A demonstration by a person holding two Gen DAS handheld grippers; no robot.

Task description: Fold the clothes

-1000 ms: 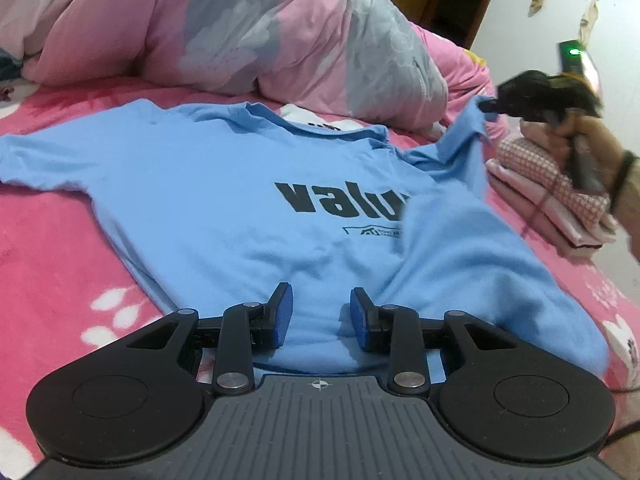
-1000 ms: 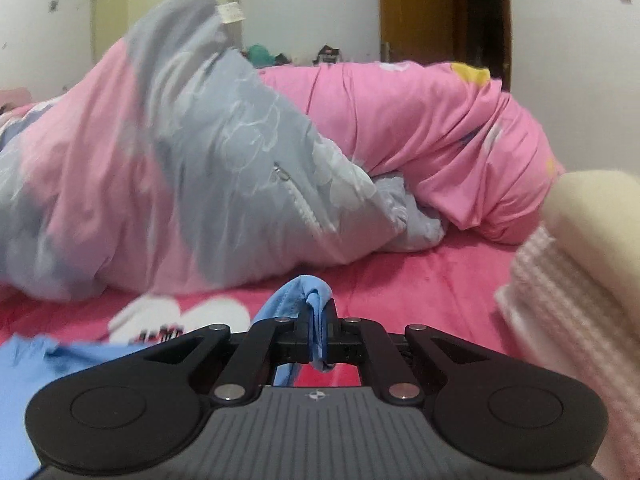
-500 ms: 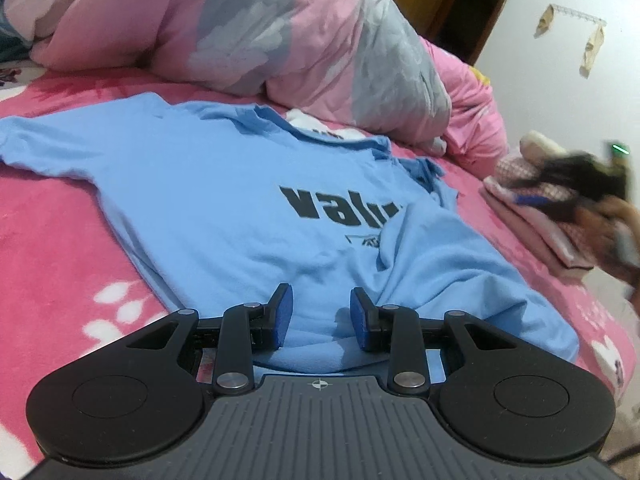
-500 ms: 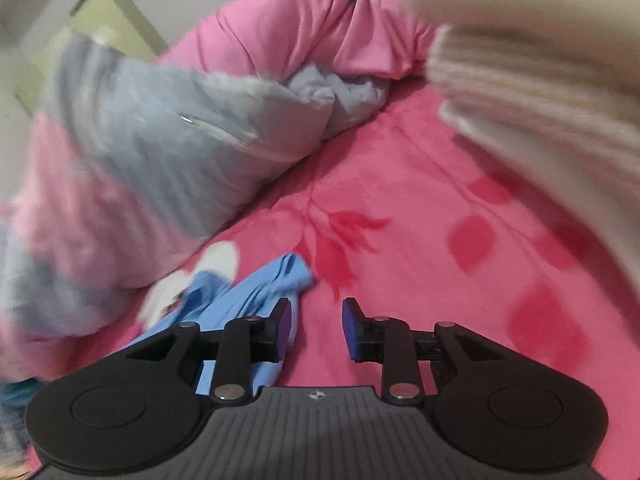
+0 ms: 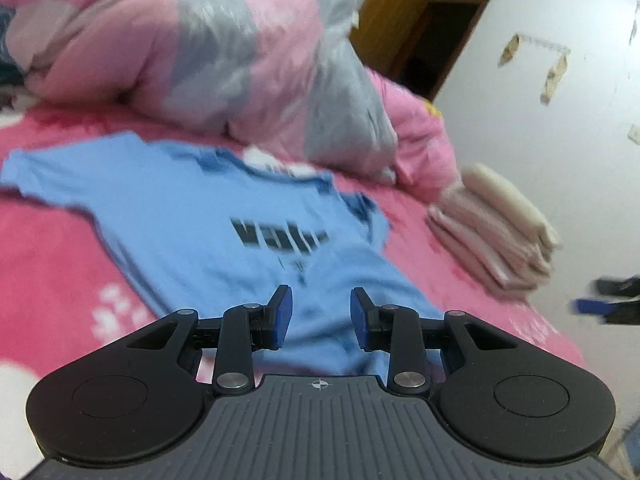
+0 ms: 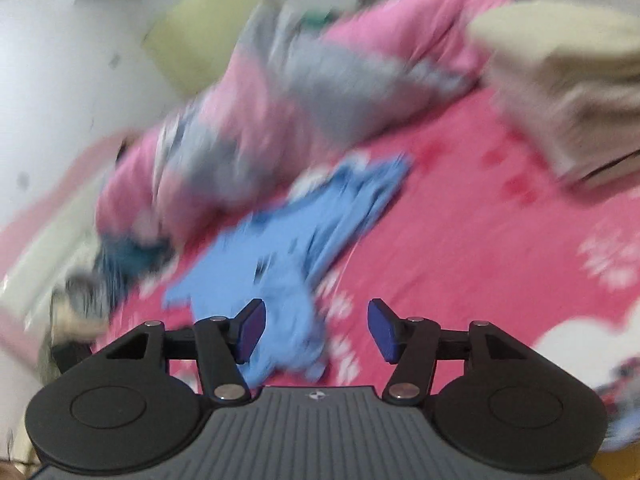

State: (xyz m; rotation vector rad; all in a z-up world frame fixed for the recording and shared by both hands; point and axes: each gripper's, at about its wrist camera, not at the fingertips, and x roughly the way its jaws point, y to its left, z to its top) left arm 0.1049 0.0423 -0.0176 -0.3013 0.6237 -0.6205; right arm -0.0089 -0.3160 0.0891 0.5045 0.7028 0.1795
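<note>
A light blue T-shirt [image 5: 200, 216] with black lettering lies spread on the pink bed sheet [image 5: 48, 260], its right side folded over the front. My left gripper [image 5: 320, 300] hovers open above the shirt's hem, nothing between its blue pads. In the blurred right wrist view the same blue T-shirt [image 6: 304, 232] lies ahead and below. My right gripper [image 6: 316, 312] has its jaws opening, with no cloth between them. The right gripper [image 5: 612, 300] also shows as a dark blur at the right edge of the left wrist view.
A pink and grey duvet [image 5: 200, 60] is heaped along the far side of the bed. A stack of folded pale clothes [image 5: 496, 232] sits right of the shirt, also in the right view [image 6: 560, 92]. A dark doorway [image 5: 440, 40] stands behind.
My right gripper let go of the blue sleeve, opened wide and swung back away from the duvet. The sleeve now lies on the shirt. My left gripper rose a little.
</note>
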